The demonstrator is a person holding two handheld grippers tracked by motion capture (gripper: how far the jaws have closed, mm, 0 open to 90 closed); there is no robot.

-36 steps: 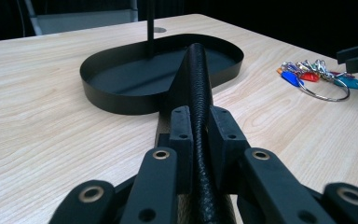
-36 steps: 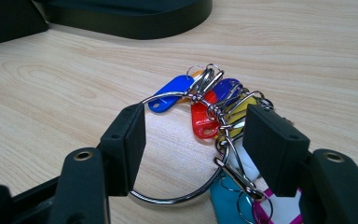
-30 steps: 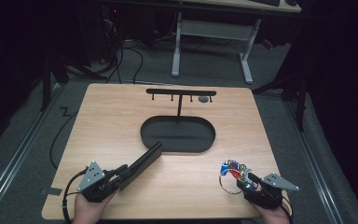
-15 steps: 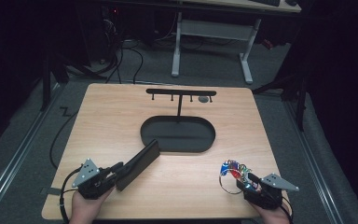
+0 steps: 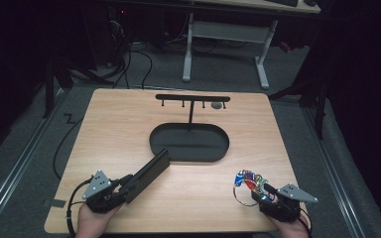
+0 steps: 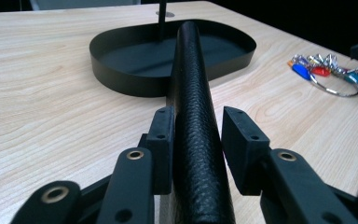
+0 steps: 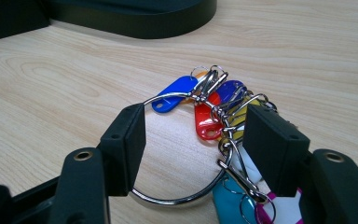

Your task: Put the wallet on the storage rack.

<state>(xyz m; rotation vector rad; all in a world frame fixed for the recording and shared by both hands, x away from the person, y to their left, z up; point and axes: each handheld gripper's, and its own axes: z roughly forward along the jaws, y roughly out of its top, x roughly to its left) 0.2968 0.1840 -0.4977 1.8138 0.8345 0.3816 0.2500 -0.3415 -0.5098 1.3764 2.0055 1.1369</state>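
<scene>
A black leather wallet (image 5: pixel 149 174) stands on its edge on the wooden table, its far end by the black oval tray (image 5: pixel 155 144). My left gripper (image 5: pixel 124 187) has just been opening its jaws, and the wallet (image 6: pixel 193 93) is still between them. In the left gripper view, one pad of that gripper (image 6: pixel 196 135) lies against the wallet and the other stands off with a gap. A key ring with coloured tags (image 5: pixel 248 181) lies flat at the front right. My right gripper (image 7: pixel 196 144) is open, its pads on either side of the ring (image 7: pixel 205 107).
The tray's wall (image 6: pixel 121 79) rises just beyond the wallet's far end. A black T-shaped hook stand (image 5: pixel 192 98) rises from the tray's back. A small grey disc (image 5: pixel 217 105) lies near it. Bare wood spreads between the two hands.
The wallet's far end has shifted slightly in the left gripper. The right gripper and the key ring have stayed where they were.
</scene>
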